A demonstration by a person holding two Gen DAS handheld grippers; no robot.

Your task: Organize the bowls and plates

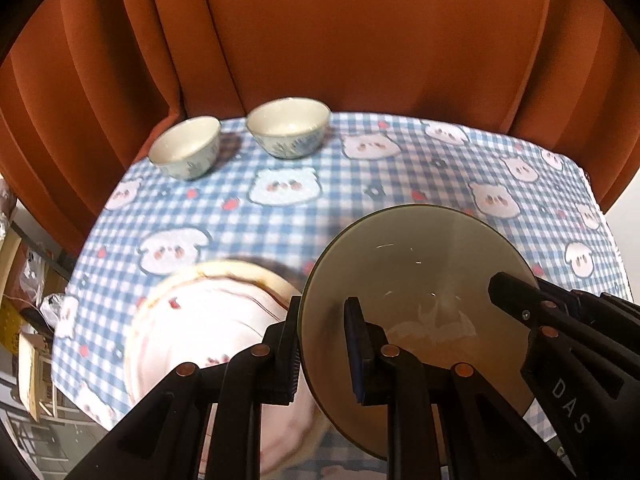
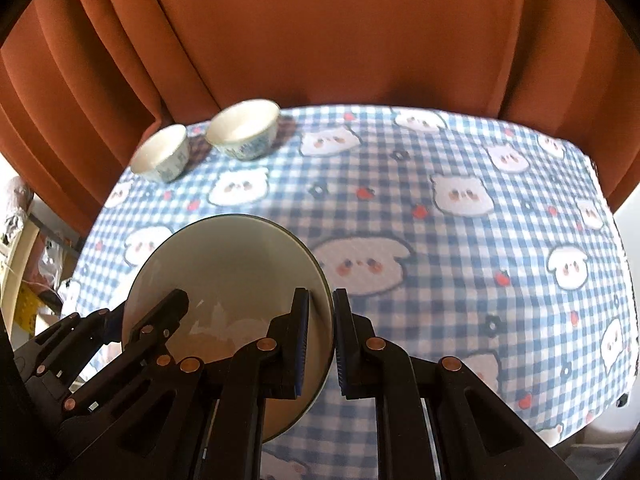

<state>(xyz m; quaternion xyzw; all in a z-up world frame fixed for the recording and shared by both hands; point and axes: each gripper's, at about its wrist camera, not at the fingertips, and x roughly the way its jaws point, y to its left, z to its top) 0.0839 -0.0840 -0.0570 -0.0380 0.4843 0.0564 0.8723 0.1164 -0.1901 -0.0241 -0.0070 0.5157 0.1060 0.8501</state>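
Observation:
A large olive-grey bowl (image 1: 416, 280) is held above the checked tablecloth (image 1: 320, 200) by both grippers. My left gripper (image 1: 324, 344) grips its left rim, one finger inside and one outside. My right gripper (image 2: 322, 334) grips its right rim (image 2: 326, 320) the same way; the bowl also shows in the right wrist view (image 2: 228, 264). Under the bowl's left side lies a white plate with a brown rim (image 1: 208, 320), blurred. Two small white-and-blue bowls (image 1: 186, 146) (image 1: 288, 126) stand upright at the far left of the table.
An orange upholstered chair back (image 1: 340, 40) curves around the table's far side. The cloth's right half (image 2: 480, 220) carries nothing but its pattern. Cluttered shelves and boxes (image 1: 28, 300) lie past the table's left edge.

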